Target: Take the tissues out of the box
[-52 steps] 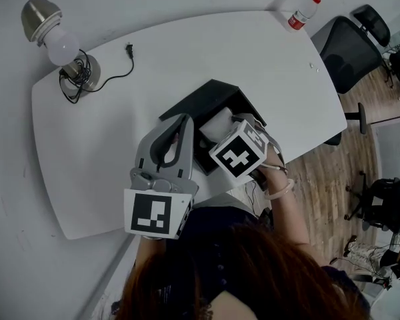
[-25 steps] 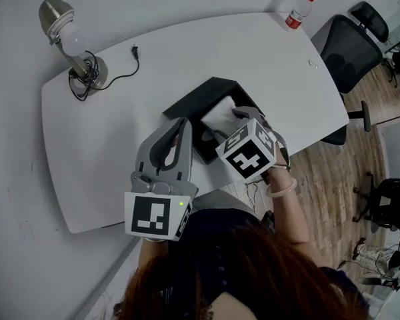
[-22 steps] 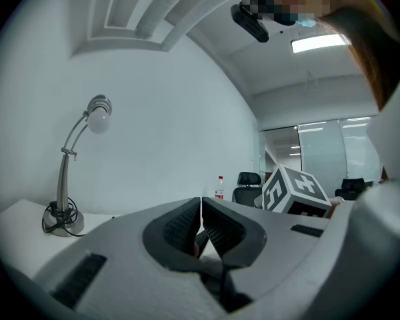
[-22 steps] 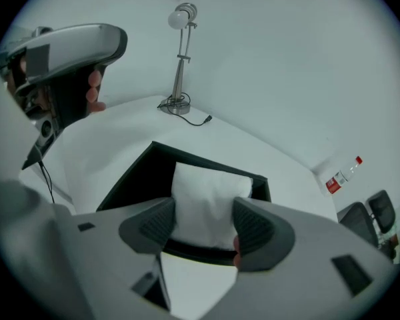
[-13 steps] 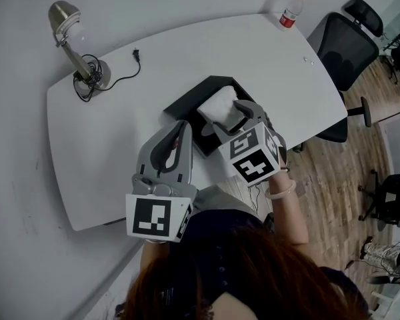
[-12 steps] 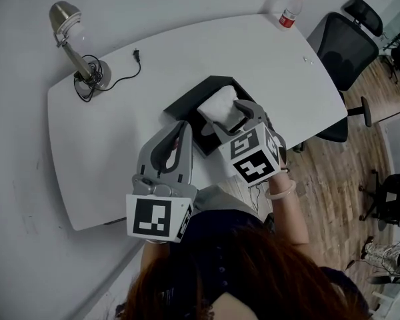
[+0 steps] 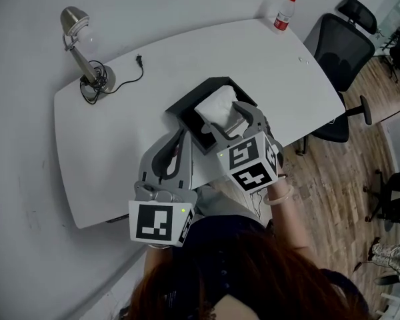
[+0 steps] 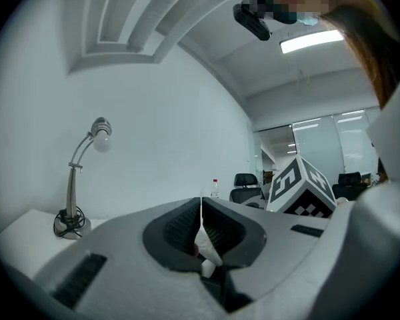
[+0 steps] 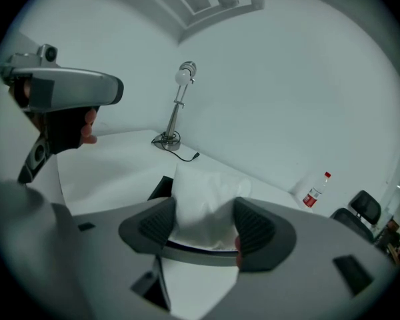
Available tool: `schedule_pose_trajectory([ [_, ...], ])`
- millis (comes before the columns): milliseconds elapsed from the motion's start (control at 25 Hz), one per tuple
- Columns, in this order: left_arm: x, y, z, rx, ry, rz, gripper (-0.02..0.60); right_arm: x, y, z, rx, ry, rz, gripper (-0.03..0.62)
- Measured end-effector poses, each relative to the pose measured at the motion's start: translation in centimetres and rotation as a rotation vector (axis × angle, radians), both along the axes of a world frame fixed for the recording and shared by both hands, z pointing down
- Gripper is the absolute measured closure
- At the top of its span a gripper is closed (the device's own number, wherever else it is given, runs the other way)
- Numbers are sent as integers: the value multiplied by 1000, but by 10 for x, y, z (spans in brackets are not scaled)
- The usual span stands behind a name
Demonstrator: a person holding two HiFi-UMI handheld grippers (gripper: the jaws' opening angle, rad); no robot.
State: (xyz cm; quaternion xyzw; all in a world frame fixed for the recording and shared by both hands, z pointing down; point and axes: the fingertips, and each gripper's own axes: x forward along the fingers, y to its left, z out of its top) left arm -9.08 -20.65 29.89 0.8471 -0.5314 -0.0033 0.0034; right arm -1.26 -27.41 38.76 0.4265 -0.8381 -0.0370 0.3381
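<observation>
A black box [image 7: 185,109] sits on the white table [image 7: 267,65], near the person's edge. White tissues [image 7: 217,107] stand up out of the box's opening, and the right gripper [image 7: 225,117] reaches over the box's near side with one jaw on each side of them. The left gripper [image 7: 181,139] is just beside the box's left corner, its jaws drawn together at the tip and clear of the box. Far left of the box stands a lamp [image 7: 73,17], its cord [image 7: 139,60] trailing toward the box. Beyond the box, at the table's far right corner, stands a bottle [image 7: 283,13]. Right of the box, off the table, is a black chair [image 7: 340,45] on a wood floor [image 7: 347,172].
</observation>
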Motion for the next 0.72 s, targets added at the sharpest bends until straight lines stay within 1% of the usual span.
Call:
schedule_pose_trajectory([
  [360,0,32,-6,18,-10,-9,555,4,23,-25,87,-60,33,307],
  [720,0,64,-14,42,-24,-7,555,11,49,-51,175,-96,61,307],
])
